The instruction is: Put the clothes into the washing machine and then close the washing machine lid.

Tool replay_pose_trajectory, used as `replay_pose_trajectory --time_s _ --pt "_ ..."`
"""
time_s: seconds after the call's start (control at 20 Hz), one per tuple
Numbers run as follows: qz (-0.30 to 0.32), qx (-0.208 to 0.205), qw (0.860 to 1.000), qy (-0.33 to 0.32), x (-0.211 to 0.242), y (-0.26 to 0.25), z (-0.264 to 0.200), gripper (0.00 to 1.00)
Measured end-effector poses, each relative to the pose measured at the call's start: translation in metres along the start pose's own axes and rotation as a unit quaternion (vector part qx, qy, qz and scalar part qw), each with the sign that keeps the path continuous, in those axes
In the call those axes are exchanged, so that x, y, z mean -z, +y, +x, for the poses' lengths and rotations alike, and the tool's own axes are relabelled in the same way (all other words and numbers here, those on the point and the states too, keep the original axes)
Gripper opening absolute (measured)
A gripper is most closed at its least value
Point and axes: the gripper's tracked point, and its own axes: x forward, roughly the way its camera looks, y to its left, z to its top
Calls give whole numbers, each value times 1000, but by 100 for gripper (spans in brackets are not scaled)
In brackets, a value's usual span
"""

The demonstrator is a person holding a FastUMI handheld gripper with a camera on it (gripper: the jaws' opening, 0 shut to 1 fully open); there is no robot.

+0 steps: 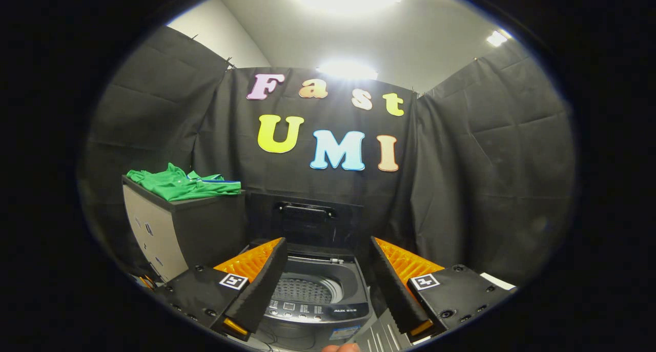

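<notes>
The fingers (328, 285) stand wide apart, empty, above the open washing machine (313, 290). The green shirt (182, 184) lies on the cabinet (174, 229) beside; a shallow pinch could drop it.

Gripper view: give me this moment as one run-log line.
gripper: jaws open, empty, above washing machine | lid: up | green shirt: on cabinet beside the machine | stage: before pickup

Green clothes (184, 184) folded beside washing machine (312, 290), lid (305, 219) upright.
</notes>
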Motion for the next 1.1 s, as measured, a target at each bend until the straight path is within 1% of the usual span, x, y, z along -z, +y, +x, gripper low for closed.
replay_pose_trajectory --time_s 0.2,0.35,0.5,0.65,0.75,0.8,0.9,1.1 --pt "-2 -4 1000 -22 -34 25 12 99" --pt "12 -13 999 -39 -71 54 27 99" --pt "30 -50 998 -10 -92 92 47 99" --pt "61 -75 995 -6 -129 127 66 99" --pt "84 -101 991 -3 -150 155 80 99" --pt "89 -105 991 3 -159 165 88 99" --pt "89 -108 990 17 -175 183 105 99" --pt "85 -139 985 53 -203 239 138 97"
